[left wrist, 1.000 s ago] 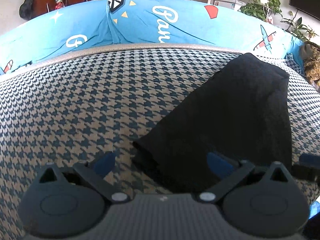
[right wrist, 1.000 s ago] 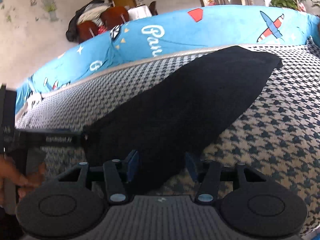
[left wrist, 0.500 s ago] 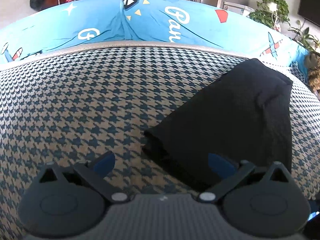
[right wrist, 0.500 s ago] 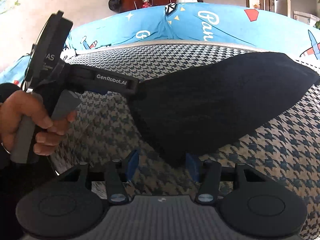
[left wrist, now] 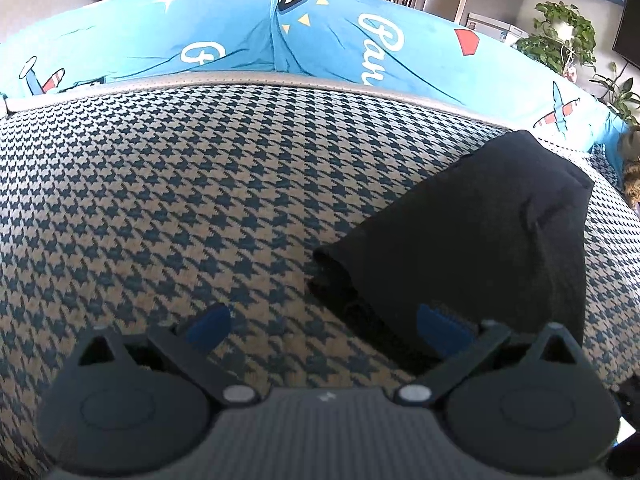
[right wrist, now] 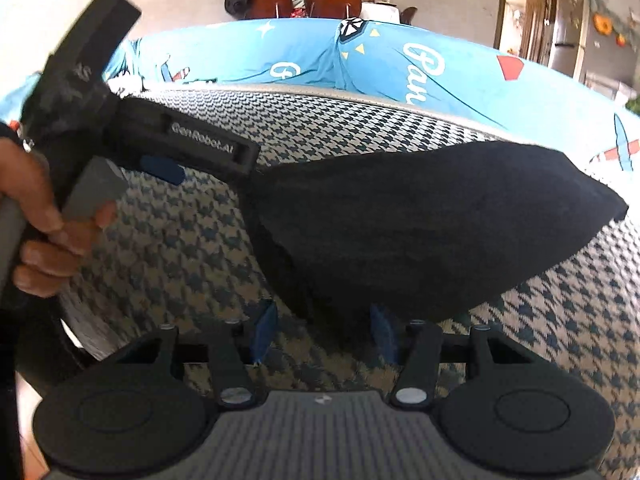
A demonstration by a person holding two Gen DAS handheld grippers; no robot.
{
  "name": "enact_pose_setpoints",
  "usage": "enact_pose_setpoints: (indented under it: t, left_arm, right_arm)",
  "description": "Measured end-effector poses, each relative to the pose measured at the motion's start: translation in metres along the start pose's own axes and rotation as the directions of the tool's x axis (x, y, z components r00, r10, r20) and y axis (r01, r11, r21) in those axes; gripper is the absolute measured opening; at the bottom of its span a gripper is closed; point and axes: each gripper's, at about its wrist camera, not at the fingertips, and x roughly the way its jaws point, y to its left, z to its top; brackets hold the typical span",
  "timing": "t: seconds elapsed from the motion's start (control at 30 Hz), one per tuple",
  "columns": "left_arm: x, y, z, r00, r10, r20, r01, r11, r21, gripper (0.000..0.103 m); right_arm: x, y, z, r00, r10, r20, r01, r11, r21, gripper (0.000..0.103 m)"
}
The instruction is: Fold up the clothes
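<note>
A black folded garment (left wrist: pixel 480 236) lies on the houndstooth cushion (left wrist: pixel 180 200), stretching from near my fingers to the far right. My left gripper (left wrist: pixel 324 324) is open and empty, its right blue pad over the garment's near edge, its left pad over bare cushion. In the right wrist view the garment (right wrist: pixel 420 228) fills the middle. My right gripper (right wrist: pixel 324 332) is open, with the garment's near corner just ahead of its pads. The left gripper (right wrist: pixel 160 152) and the hand holding it show at the left there, beside the garment's left end.
A blue printed cushion back (left wrist: pixel 320 40) runs along the far side of the seat. Potted plants (left wrist: pixel 560 36) stand at the far right. Chairs (right wrist: pixel 304 0) stand beyond the sofa.
Both grippers have pulled back and swung left, so the garment sits further right in the left view. The left gripper and hand have come further into the right wrist view.
</note>
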Motion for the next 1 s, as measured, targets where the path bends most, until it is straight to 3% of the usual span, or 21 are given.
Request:
enact_pose_setpoints:
  t: [0.2,0.4,0.57,0.77,0.93,1.0]
  left_arm:
    - [-0.007,0.007,0.001,0.998,-0.055,-0.01,0.054,0.997,-0.054,0.103]
    - [-0.012,0.008,0.002,0.98,-0.195,-0.022,0.192,0.976,-0.103,0.103]
    - [-0.009,0.004,0.001,0.939,-0.34,-0.054,0.328,0.931,-0.158,0.103]
    - [0.006,0.0,0.006,0.894,-0.444,-0.063,0.419,0.876,-0.239,0.103]
    - [0.027,-0.003,0.017,0.839,-0.539,-0.072,0.489,0.805,-0.335,0.103]
    - [0.037,-0.005,0.019,0.83,-0.549,-0.095,0.486,0.796,-0.361,0.103]
  right_arm:
    - [0.003,-0.002,0.003,0.999,-0.043,0.023,0.043,0.999,0.003,0.016]
    - [-0.004,-0.035,0.012,0.997,0.015,0.081,-0.035,0.968,0.249,0.013]
    - [-0.008,-0.054,0.012,0.994,0.012,0.106,-0.051,0.925,0.377,0.013]
    - [-0.008,-0.061,0.01,0.995,0.03,0.098,-0.069,0.904,0.421,0.013]
    - [-0.007,-0.065,0.006,0.994,0.049,0.094,-0.086,0.889,0.45,0.013]
    - [-0.008,-0.069,0.004,0.994,0.052,0.1,-0.093,0.877,0.472,0.013]
